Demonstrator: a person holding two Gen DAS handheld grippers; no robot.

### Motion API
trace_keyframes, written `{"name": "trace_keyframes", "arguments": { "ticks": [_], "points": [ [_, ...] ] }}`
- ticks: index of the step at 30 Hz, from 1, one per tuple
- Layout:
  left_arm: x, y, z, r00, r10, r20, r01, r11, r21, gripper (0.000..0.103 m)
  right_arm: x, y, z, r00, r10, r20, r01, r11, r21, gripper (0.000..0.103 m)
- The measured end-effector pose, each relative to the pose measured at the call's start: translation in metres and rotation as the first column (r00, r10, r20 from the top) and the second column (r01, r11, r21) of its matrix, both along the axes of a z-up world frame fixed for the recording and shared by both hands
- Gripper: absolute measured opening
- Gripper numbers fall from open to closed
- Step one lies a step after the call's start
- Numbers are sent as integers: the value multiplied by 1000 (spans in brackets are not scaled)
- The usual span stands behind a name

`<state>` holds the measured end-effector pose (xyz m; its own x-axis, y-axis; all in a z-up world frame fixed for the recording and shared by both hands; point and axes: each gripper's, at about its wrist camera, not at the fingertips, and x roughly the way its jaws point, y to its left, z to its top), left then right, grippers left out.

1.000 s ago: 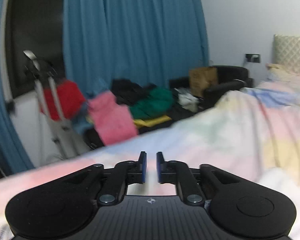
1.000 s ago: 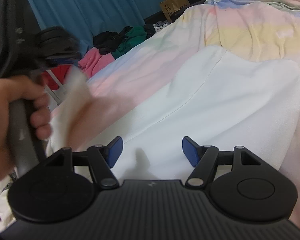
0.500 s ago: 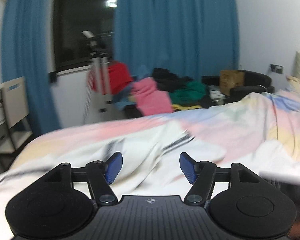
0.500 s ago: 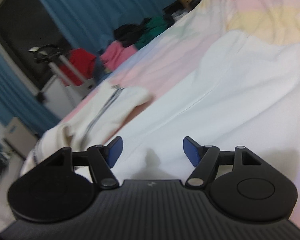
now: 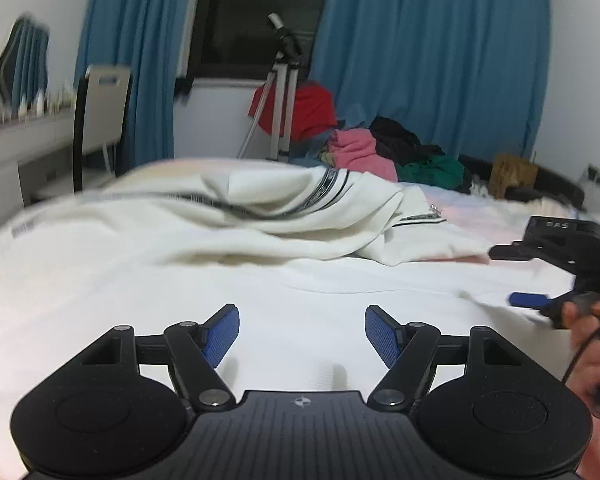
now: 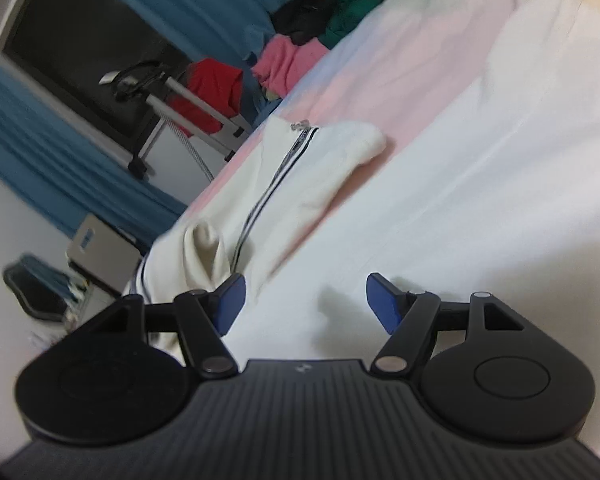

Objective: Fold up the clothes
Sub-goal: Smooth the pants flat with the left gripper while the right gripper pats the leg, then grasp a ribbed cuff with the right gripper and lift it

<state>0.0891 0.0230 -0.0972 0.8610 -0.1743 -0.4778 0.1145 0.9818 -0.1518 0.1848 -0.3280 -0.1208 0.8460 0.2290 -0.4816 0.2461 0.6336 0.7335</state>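
A white garment lies spread flat on the bed under both grippers; in the right wrist view the same white garment fills the right half. Beyond it a cream jacket with dark stripes and a zipper lies crumpled, and that cream jacket runs up the left in the right wrist view. My left gripper is open just above the white cloth, nothing between its blue pads. My right gripper is open too, tilted, over the white cloth's edge. The right gripper and a hand show at the far right.
The pastel bedcover stretches away. Past the bed's end stand a tripod, a heap of red, pink, black and green clothes, a chair, a desk, a cardboard box and blue curtains.
The left gripper opened from nearly shut, swung left and came down low over the white garment. The cream jacket now lies dropped on the bed. The right gripper stayed open and rolled.
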Motion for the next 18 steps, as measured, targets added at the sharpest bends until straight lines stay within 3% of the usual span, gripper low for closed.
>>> {"name": "trace_keyframes", "arguments": {
  "ticks": [4, 6, 8, 9, 10, 11, 14, 18],
  "points": [
    [9, 6, -9, 999, 1, 45, -1, 1000, -7, 72, 55, -9, -23, 999, -16, -46, 20, 996, 83, 70],
    [14, 10, -11, 997, -8, 73, 10, 1000, -14, 73, 79, -8, -27, 997, -61, -38, 64, 996, 69, 70],
    [26, 13, -16, 997, -25, 73, 29, 998, -50, 74, 101, -6, -9, 996, -76, -37, 75, 997, -13, 67],
    [31, 14, -20, 997, -35, 62, 38, 997, -63, 74, 113, -5, 0, 996, -83, -36, 81, 995, -55, 62],
    [36, 15, -25, 998, -44, 51, 48, 996, -75, 74, 124, -4, 10, 995, -90, -35, 86, 992, -96, 41],
    [39, 11, -30, 997, -55, 47, 57, 998, -40, 74, 135, -3, 19, 995, -97, -34, 92, 986, -136, 21],
    [45, -6, -44, 995, -97, 37, 94, 993, 75, 74, 169, 0, 46, 993, -118, -27, 107, 960, -257, 8],
    [53, -9, -53, 992, -125, -1, 125, 991, 51, 73, 214, 4, 83, 989, -144, -15, 125, 903, -412, 7]
  ]
}}
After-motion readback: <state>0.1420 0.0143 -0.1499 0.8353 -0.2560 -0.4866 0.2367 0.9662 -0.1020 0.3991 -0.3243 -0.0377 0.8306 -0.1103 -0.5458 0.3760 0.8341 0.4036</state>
